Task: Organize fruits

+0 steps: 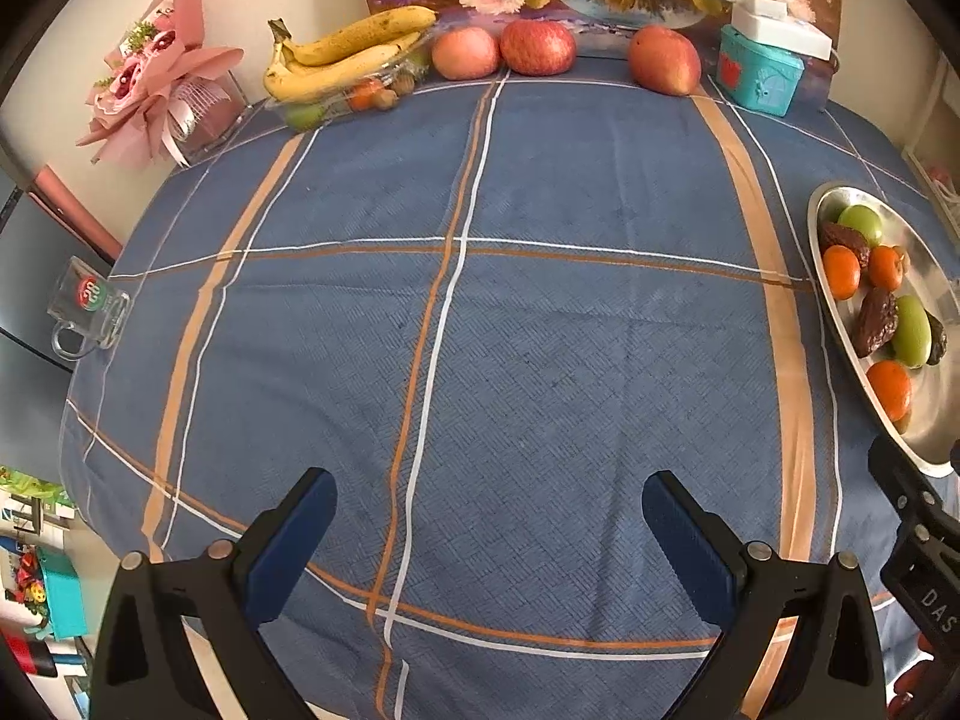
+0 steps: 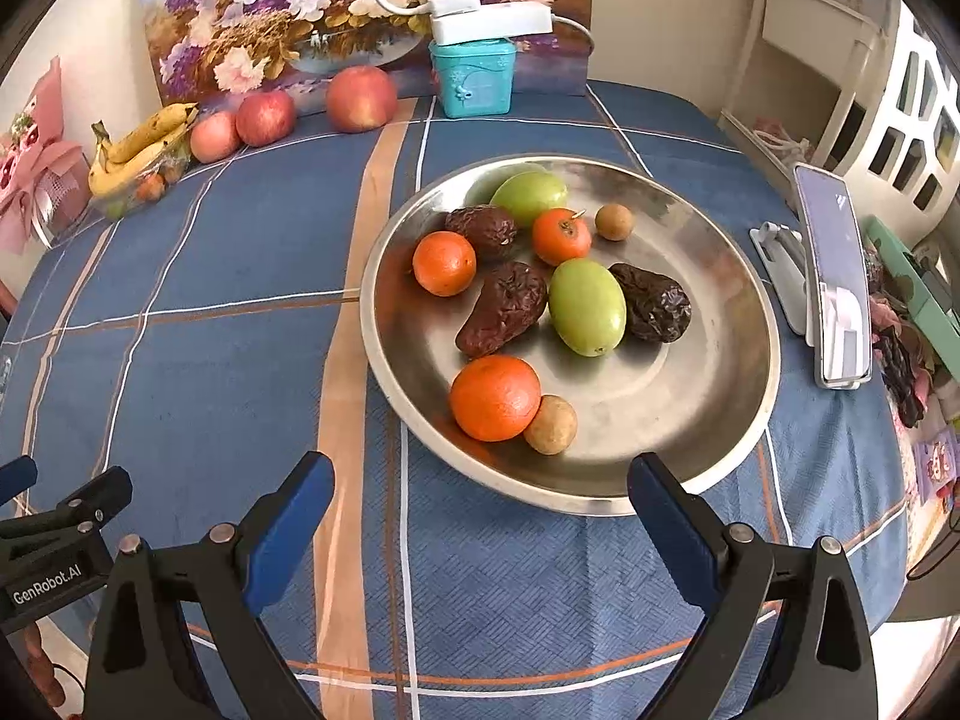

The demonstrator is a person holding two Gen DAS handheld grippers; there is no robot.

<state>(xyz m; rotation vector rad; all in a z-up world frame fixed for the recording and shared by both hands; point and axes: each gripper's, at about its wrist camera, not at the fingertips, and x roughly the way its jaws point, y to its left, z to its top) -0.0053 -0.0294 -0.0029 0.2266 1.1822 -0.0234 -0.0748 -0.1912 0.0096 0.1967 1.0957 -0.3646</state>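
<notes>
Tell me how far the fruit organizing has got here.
Early, it seems. Some small fruit already lies in the clear tray under the bananas, but whether that was sorted, I cannot tell. Nothing is in hand: left gripper and right gripper are open, empty. Mixed fruit still fills the steel plate.

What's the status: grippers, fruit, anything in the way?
Left gripper open, empty, over bare cloth. Right gripper open, empty, short of the steel plate. Oranges, green fruits, dates on plate; nearest orange unobstructed.
</notes>
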